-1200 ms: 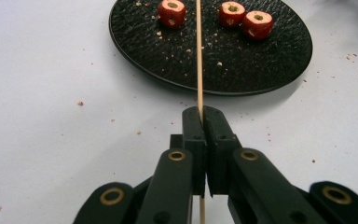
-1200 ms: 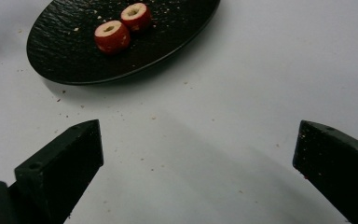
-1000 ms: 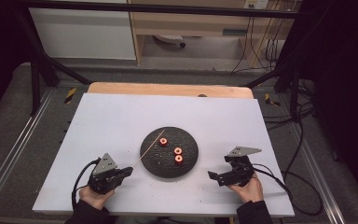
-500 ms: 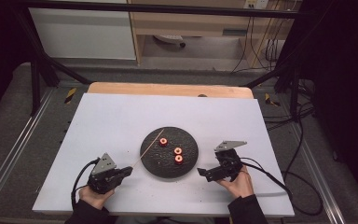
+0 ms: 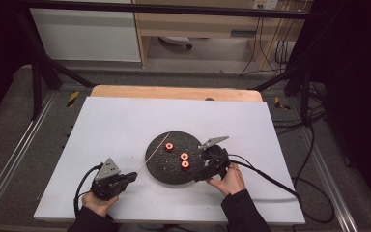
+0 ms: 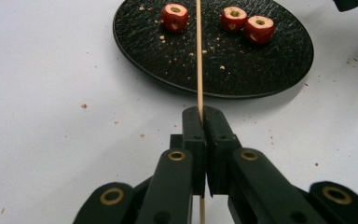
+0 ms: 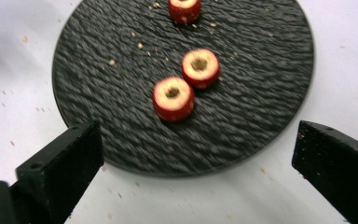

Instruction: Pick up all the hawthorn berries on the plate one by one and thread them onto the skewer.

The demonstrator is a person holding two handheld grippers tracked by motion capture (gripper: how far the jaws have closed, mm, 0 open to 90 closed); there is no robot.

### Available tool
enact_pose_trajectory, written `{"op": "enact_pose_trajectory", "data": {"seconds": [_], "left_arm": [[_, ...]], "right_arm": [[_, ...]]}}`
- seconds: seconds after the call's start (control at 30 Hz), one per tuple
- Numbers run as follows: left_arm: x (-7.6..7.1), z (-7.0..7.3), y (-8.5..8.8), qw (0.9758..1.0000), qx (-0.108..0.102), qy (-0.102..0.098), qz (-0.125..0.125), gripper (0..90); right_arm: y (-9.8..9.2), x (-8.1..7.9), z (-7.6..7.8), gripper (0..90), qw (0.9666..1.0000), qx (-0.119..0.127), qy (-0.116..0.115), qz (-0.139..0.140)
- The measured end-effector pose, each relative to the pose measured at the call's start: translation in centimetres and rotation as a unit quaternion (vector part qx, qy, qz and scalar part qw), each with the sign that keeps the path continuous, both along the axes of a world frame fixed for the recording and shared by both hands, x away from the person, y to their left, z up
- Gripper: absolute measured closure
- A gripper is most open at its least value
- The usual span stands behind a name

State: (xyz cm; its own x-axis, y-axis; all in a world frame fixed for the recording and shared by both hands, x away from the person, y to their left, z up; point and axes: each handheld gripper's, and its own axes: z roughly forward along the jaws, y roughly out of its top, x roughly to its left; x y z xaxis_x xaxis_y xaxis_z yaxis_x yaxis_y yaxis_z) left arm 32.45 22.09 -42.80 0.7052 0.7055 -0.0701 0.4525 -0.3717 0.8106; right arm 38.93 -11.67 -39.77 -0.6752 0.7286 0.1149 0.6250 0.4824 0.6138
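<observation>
My left gripper point(image 6: 200, 122) pinches the skewer point(image 6: 198, 56) (jaws tight together). My right gripper point(image 7: 198, 154) gapes wide over the black plate point(image 7: 261, 93).

Your left gripper point(image 6: 201, 122) has its jaws pinched tight on a thin wooden skewer point(image 6: 199, 56), which runs straight up over the near rim of the black textured plate point(image 6: 168, 65). Three cored red fruit pieces sit at the far side: one point(image 6: 175, 15) left of the skewer, two point(image 6: 234, 17) point(image 6: 259, 28) touching on the right. Crumbs are scattered around.
</observation>
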Motion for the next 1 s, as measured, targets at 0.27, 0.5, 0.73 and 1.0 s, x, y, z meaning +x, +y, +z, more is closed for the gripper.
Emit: {"op": "enact_pose_trajectory", "data": {"seconds": [0.27,0.5,0.73,1.0], "left_arm": [[0.1,-0.1,0.0,1.0000,0.002,0.002,0.000,87.9],[0.1,-0.2,-0.1,1.0000,0.003,0.003,-0.002,87.8],[0.1,-0.2,-0.1,1.0000,0.002,0.003,-0.002,87.9],[0.1,-0.2,-0.1,1.0000,0.003,0.005,-0.003,87.8]], "right_arm": [[1.8,1.6,-0.2,11.7,0.9990,-0.003,0.041,-0.016],[2.6,2.4,-0.6,23.6,0.9975,-0.002,0.063,-0.033],[4.4,2.8,-0.7,31.2,0.9967,-0.030,0.066,-0.038],[5.5,2.8,-0.6,41.4,0.9944,-0.065,0.064,-0.054]]}}
